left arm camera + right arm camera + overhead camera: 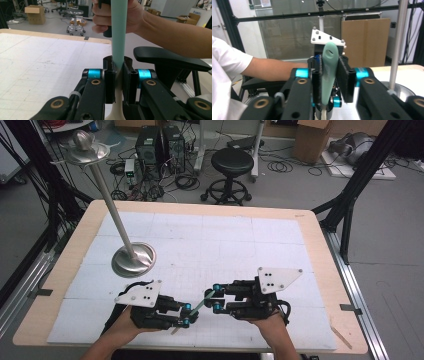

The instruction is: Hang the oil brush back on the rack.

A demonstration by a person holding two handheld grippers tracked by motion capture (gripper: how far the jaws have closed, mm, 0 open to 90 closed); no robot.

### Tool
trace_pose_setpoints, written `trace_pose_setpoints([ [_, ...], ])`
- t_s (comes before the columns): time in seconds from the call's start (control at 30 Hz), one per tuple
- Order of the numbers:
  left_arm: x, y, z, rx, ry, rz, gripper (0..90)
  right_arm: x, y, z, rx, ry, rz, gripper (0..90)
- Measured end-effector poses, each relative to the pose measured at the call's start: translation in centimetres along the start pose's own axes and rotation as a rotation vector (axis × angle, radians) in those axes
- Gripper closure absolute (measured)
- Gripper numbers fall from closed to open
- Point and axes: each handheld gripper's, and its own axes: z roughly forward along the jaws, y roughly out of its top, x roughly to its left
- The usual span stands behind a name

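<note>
Left tongs: closed tight on the spatula, pads pressed on both flat sides where the pale neck meets the green handle; in the left gripper view the handle runs straight up out of the jaws.
Right tongs: jaws set either side of the handle's far end; in the right gripper view the left pad lies against the handle, a thin gap shows at the right pad. Whether the grip is firm, cannot tell.
Spatula: off the worktop, spanning the gap between the two tongs near the front edge, at the middle. Handle mint green with a hole at its tip; the other end is pale.
Hands: left hand and right hand each hold a gripper body, forearms coming in from the near edge.
Stand: metal, round base on the left part of the worktop, a slanted pole up to a dish at the top; well apart from the tongs.
Worktop: white gridded mat inside a wooden border.
</note>
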Motion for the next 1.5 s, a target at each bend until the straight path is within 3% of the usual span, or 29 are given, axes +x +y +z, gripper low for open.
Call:
trace_pose_setpoints([
  [0.3,0.0,0.0,-0.1,0.015,0.004,0.005,81.9,-0.1,-0.1,0.2,-0.005,0.000,0.029,77.8],
  [0.43,0.0,0.0,-0.2,0.021,0.016,0.004,79.5,-0.1,-0.2,0.3,0.003,-0.007,0.055,82.6],
  [0.67,-0.1,0.2,-0.5,0.039,0.057,0.009,70.4,-0.1,0.0,0.4,0.015,-0.096,0.081,82.9],
  [0.87,0.0,0.6,-1.3,0.046,0.144,0.006,62.8,0.1,0.4,0.3,0.036,-0.194,0.123,82.9],
  [1.03,0.2,1.2,-0.9,0.074,0.154,-0.005,57.4,0.3,0.8,0.3,0.067,-0.260,0.160,82.8],
  [1.17,0.5,1.5,-0.1,0.079,0.146,-0.025,54.9,0.3,1.2,0.3,0.067,-0.274,0.182,82.8],
  [1.3,0.7,1.5,0.5,0.063,0.131,-0.052,57.7,0.5,1.2,0.3,0.063,-0.270,0.178,82.8],
  [1.5,0.9,1.4,0.8,0.032,0.104,-0.064,75.3,0.5,1.0,0.1,0.057,-0.256,0.182,82.8],
])
